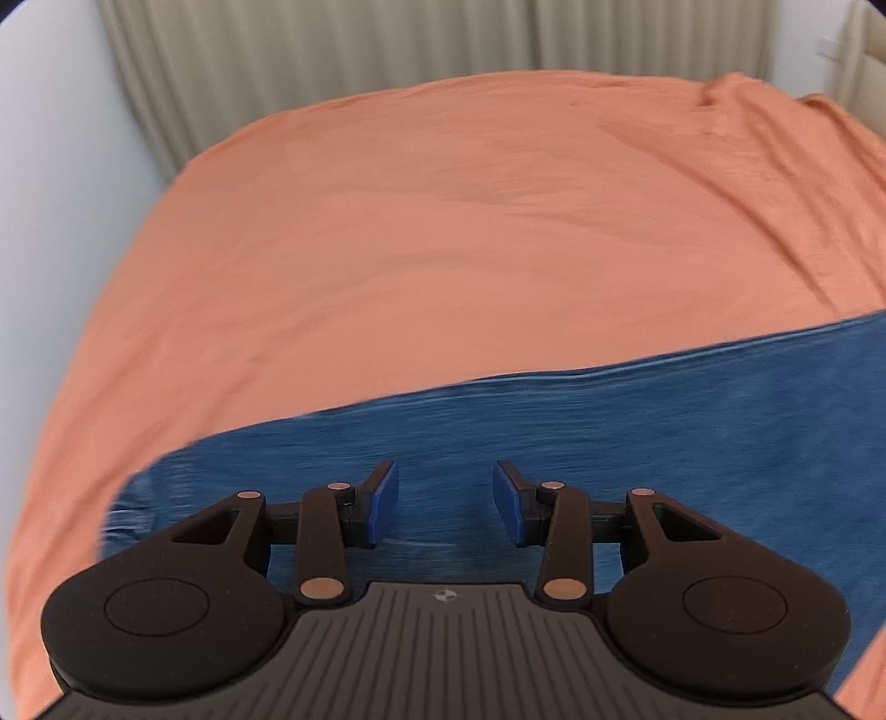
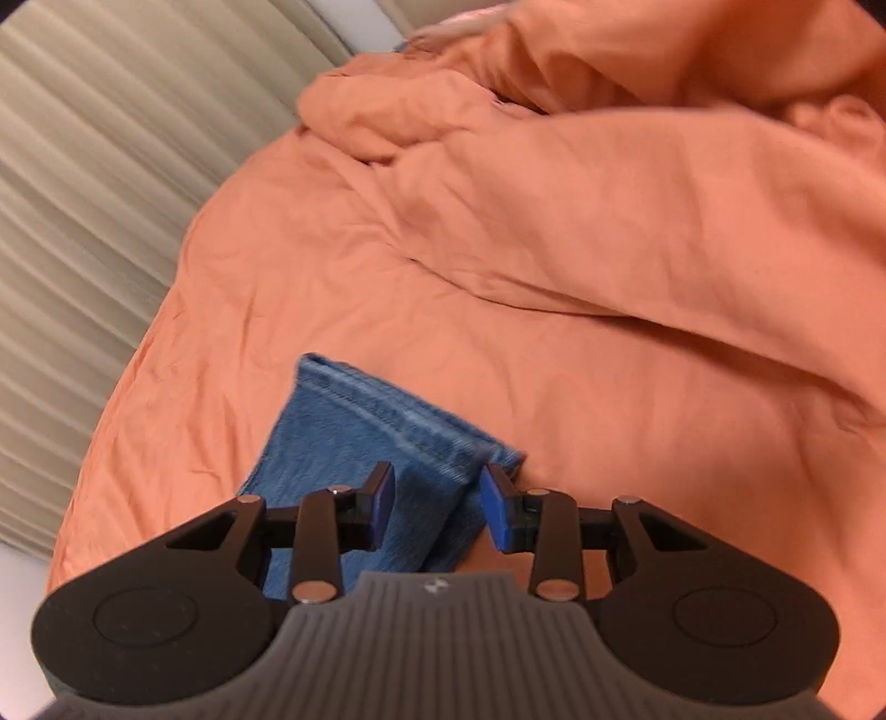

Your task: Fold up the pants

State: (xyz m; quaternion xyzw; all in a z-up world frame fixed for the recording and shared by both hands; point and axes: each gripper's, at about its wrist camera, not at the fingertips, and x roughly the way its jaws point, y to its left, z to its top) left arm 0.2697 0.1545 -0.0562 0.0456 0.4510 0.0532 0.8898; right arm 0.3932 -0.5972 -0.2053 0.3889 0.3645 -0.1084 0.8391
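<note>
The pants [image 1: 554, 432], blue denim lying flat on the orange bed sheet [image 1: 443, 221], looked heavy, limp and grippy, so with my left hand-held gripper [image 1: 446, 495] and right hand-held gripper [image 2: 437, 498] both spread and empty, I judged the thick hem [image 2: 398, 415] the best pinch.

Looking like a bedroom in a home. Showing a bed [image 1: 443, 221] covered by an orange sheet [image 2: 609, 277], the sheet lying smooth in the left wrist view and bunching into rumpled folds [image 2: 443, 111] toward the bed's far end in the right wrist view. Hanging just beyond the bed, pale pleated curtains [image 1: 332, 39], running along its far edge. Standing beside the curtains at the bed's corner, a plain white wall [image 1: 50, 138].
</note>
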